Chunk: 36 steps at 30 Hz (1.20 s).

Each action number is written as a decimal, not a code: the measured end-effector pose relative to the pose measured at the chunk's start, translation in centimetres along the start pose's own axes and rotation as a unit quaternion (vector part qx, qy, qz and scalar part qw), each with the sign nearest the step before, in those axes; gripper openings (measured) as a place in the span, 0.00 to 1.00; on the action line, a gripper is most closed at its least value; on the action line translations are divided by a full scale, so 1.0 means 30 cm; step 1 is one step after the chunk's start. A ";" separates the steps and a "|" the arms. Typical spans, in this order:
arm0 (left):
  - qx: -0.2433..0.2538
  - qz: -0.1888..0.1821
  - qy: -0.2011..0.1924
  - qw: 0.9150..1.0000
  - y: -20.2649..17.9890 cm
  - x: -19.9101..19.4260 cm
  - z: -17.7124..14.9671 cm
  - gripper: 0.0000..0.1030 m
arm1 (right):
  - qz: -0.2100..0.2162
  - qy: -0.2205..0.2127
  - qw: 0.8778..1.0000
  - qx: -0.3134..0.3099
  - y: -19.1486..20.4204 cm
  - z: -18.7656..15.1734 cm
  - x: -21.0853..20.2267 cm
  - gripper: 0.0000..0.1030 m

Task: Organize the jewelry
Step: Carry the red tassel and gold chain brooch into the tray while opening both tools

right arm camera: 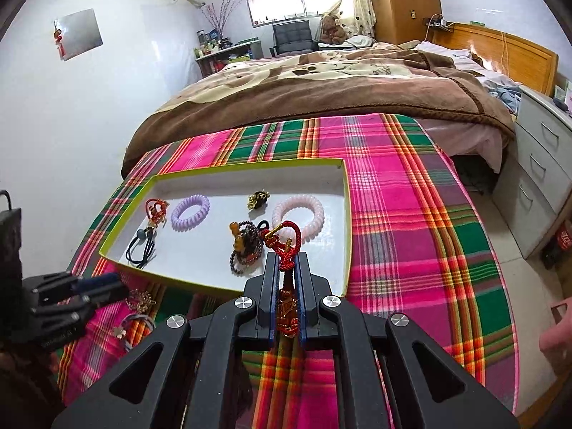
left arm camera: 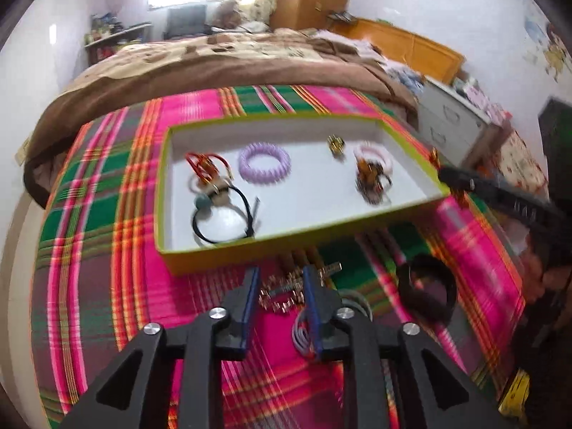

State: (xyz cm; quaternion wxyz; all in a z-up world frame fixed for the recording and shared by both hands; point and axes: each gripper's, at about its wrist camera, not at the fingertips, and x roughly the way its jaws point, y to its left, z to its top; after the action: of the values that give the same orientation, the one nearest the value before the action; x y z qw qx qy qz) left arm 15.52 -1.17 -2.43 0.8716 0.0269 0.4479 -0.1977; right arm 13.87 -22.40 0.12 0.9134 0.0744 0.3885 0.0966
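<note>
On the pink-and-green plaid bedspread (right arm camera: 411, 214), the left claw (left arm camera: 280, 286) hangs with its blue-padded jaws apart over a loose gold-coloured chain (left arm camera: 286, 291), which looks untouched, though blur makes that uncertain. Beyond lies the shallow white box with a yellow-green rim (right arm camera: 228, 173), holding a lilac spiral hair tie (right arm camera: 190, 211) and a pale pink spiral hair tie (right arm camera: 298, 214). The right claw (right arm camera: 287, 268) is clamped on a red knotted cord charm (right arm camera: 284, 243) above the box's near right corner.

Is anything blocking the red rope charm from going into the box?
Nothing visible does. The right tool holds the red knotted cord charm just above the green-rimmed white box, whose near rim is low. The dark bead bracelet lies right beside it, though.
</note>
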 end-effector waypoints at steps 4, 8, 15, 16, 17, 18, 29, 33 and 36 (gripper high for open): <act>0.003 0.000 0.008 1.000 -0.001 0.025 -0.004 0.31 | 0.004 0.002 1.000 0.000 0.012 -0.008 0.001 0.08; 0.031 0.011 0.017 0.999 -0.034 0.049 -0.002 0.40 | 0.006 0.002 1.000 -0.001 0.019 -0.012 -0.004 0.08; 0.046 0.030 0.024 0.998 -0.065 0.072 0.009 0.40 | 0.006 0.000 1.000 -0.002 0.023 -0.014 -0.010 0.08; 0.045 0.030 0.022 0.998 -0.065 0.071 0.008 0.40 | 0.007 0.000 1.000 -0.001 0.024 -0.014 -0.011 0.08; 0.042 0.031 0.021 0.998 -0.063 0.069 0.007 0.38 | 0.008 0.000 1.000 -0.001 0.026 -0.015 -0.010 0.08; 0.041 0.030 0.020 0.999 -0.060 0.067 0.009 0.31 | 0.008 0.000 1.000 -0.002 0.027 -0.016 -0.011 0.08; 0.020 0.036 0.001 0.999 -0.040 0.024 0.013 0.24 | 0.005 0.001 1.000 -0.001 0.027 -0.013 -0.009 0.08; 0.017 0.031 -0.017 0.999 -0.038 -0.029 0.038 0.24 | 0.003 -0.002 1.000 -0.001 0.027 0.003 -0.014 0.08; 0.015 0.025 -0.031 0.999 -0.037 -0.055 0.080 0.24 | 0.001 -0.004 1.000 -0.002 0.025 0.022 -0.014 0.08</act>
State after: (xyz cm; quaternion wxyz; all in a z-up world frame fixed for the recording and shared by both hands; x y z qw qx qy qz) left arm 16.10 -2.21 0.45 0.8892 0.0450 0.4170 -0.1829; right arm 13.97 -21.80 1.01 0.9149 0.0740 0.3844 0.0982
